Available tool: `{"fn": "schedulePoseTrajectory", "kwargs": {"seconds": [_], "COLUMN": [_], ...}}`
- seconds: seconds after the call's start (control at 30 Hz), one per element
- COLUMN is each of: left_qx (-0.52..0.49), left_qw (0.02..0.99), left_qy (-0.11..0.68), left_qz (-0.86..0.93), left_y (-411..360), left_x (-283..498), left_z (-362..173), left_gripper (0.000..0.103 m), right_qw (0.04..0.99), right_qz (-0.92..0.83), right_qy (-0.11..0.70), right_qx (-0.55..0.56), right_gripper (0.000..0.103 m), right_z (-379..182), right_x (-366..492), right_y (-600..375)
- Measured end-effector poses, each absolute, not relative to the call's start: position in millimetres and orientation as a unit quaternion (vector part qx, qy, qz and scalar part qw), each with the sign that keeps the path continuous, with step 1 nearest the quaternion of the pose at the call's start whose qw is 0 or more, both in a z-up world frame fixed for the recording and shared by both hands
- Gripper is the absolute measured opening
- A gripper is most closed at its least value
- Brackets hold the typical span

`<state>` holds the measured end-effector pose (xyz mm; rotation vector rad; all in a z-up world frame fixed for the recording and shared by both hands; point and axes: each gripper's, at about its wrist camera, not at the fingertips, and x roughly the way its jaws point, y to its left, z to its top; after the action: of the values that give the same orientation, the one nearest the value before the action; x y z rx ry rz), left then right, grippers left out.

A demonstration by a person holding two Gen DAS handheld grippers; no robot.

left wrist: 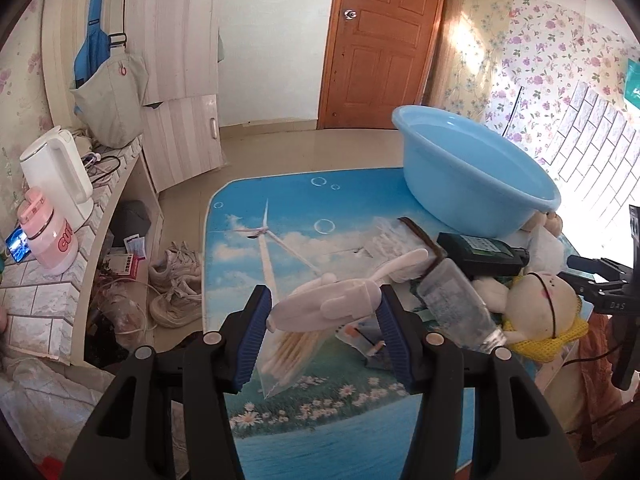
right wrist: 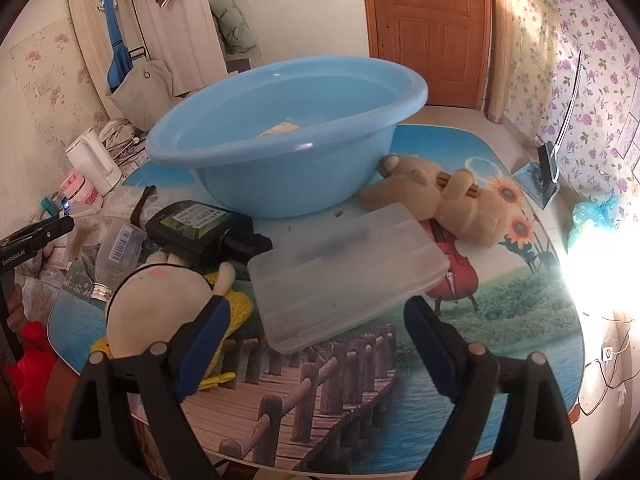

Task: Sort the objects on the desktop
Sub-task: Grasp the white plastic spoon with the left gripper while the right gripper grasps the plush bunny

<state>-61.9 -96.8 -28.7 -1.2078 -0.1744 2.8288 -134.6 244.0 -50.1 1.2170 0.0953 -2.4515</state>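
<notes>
Angled steeply down over the glossy printed table (right wrist: 500, 320), with the round, smooth blue plastic basin (right wrist: 280, 120) at its far side. Right gripper (right wrist: 316, 344) spread wide around the near corner of a frosted, flat rectangular plastic box (right wrist: 348, 272), pads clear of it. Left gripper (left wrist: 324, 324) clamped on a small white plastic rabbit-shaped fan (left wrist: 332, 300), above a clear bag of cotton swabs (left wrist: 288, 356).

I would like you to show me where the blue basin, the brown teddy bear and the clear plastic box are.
blue basin (right wrist: 256, 184): right wrist view, on its front outer wall.
brown teddy bear (right wrist: 452, 204): right wrist view, on its body.
clear plastic box (right wrist: 344, 272): right wrist view, on its lid.
</notes>
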Motion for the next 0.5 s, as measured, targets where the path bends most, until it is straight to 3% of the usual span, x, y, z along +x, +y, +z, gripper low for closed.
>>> {"fn": "schedulePoseTrajectory", "kwargs": {"seconds": [0.2,0.5], "left_qx": [-0.400,-0.401], "left_qw": [0.058,0.078], "left_qy": [-0.047,-0.052], "left_qz": [0.913,0.911], "left_y": [-70,-54], "left_x": [-48,-48], "left_z": [-30,-32], "left_gripper": [0.053,0.053], "right_qw": [0.190,0.288], "right_qz": [-0.886,-0.868], "right_qy": [0.016,0.008], "right_qx": [0.424,0.404], "right_gripper": [0.090,0.090], "right_z": [-41,-18], "right_x": [-133,-113], "right_y": [253,217]}}
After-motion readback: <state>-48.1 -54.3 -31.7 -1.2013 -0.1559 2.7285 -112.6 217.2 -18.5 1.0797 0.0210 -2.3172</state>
